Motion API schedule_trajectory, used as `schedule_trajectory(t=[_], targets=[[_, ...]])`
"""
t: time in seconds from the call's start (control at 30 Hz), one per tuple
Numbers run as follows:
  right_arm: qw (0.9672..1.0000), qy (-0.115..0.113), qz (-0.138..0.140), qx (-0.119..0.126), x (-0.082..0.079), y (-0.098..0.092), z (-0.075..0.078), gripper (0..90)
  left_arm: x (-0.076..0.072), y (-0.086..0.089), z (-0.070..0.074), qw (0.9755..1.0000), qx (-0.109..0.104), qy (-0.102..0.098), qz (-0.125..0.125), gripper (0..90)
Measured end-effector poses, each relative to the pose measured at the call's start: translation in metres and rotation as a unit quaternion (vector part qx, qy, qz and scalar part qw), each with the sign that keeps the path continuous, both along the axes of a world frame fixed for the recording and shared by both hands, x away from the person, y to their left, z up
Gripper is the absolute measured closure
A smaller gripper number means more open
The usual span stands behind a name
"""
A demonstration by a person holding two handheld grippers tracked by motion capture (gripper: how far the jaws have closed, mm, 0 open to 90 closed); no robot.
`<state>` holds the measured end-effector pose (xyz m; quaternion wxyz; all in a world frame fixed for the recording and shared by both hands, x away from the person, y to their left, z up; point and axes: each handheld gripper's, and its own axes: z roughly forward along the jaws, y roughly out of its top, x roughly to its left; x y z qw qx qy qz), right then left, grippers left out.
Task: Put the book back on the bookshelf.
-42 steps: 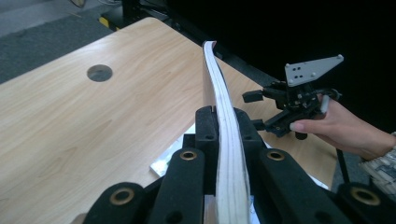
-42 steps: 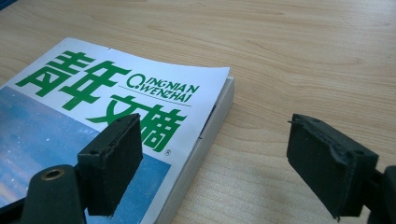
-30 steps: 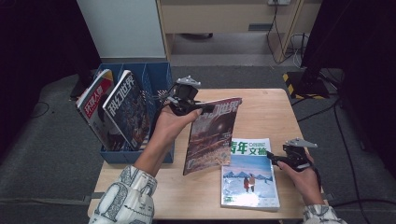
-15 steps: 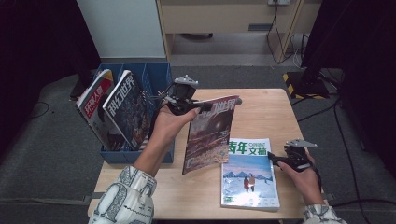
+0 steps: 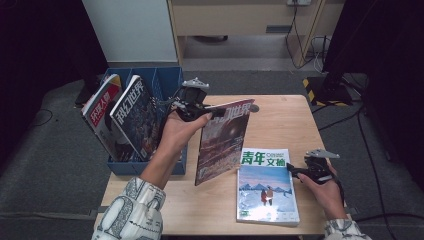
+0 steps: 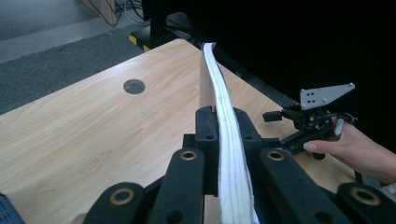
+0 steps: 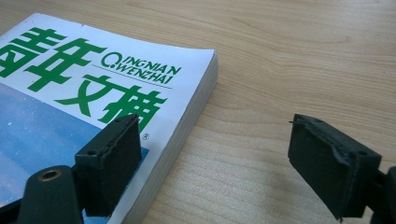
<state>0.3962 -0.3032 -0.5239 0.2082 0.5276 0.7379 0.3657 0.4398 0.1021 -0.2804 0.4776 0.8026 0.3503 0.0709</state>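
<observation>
My left gripper point(image 5: 199, 109) is shut on the top edge of a dark red magazine point(image 5: 220, 142), which hangs tilted above the table's middle. In the left gripper view the jaws point(image 6: 223, 122) pinch its white page edge point(image 6: 229, 154). A blue-and-white magazine point(image 5: 267, 185) with green characters lies flat on the wooden table point(image 5: 285, 120) at front right. My right gripper point(image 5: 296, 171) stands open at that magazine's right edge. In the right gripper view point(image 7: 233, 158) one pad hovers over the cover's corner point(image 7: 140, 88), the other over bare wood.
A blue crate point(image 5: 167, 80) stands at the table's left end and holds two upright magazines point(image 5: 132, 117). A person's sleeve point(image 5: 132, 210) comes in at the front left. Cabinets and dark stands with cables are beyond the table. A round hole point(image 6: 134, 86) marks the tabletop.
My left gripper and the red magazine have drifted slightly to the left. The right gripper has stayed where it was, still open.
</observation>
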Motion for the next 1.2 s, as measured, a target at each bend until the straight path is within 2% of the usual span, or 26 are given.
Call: schedule_trajectory(t=[0.27,0.6,0.87,0.93,1.0,1.07,1.2], targets=[[1.0000,0.000,0.000,-0.001,0.000,0.000,-0.001,17.4,-0.001,0.010,0.007,0.9998,0.000,-0.006,0.019,83.7],[1.0000,-0.001,0.000,-0.001,0.000,-0.002,-0.002,16.4,-0.002,0.018,0.010,0.9995,-0.003,-0.007,0.030,83.7],[0.9998,-0.002,-0.018,0.004,-0.002,-0.009,-0.001,16.4,-0.005,0.023,0.017,0.9992,-0.010,-0.009,0.039,83.7],[0.9998,-0.002,-0.020,0.002,-0.002,-0.010,-0.001,16.5,-0.005,0.024,0.017,0.9991,-0.010,-0.010,0.041,83.7],[0.9997,-0.001,-0.020,-0.014,-0.002,-0.012,-0.002,16.6,-0.007,0.026,0.021,0.9990,-0.007,-0.011,0.043,83.7],[0.9997,-0.001,-0.023,-0.013,-0.002,-0.012,-0.003,16.6,-0.008,0.027,0.022,0.9989,-0.008,-0.012,0.044,83.7],[0.9993,0.011,-0.025,-0.026,-0.001,-0.014,-0.009,16.8,-0.009,0.033,0.027,0.9986,-0.010,-0.015,0.050,83.7]])
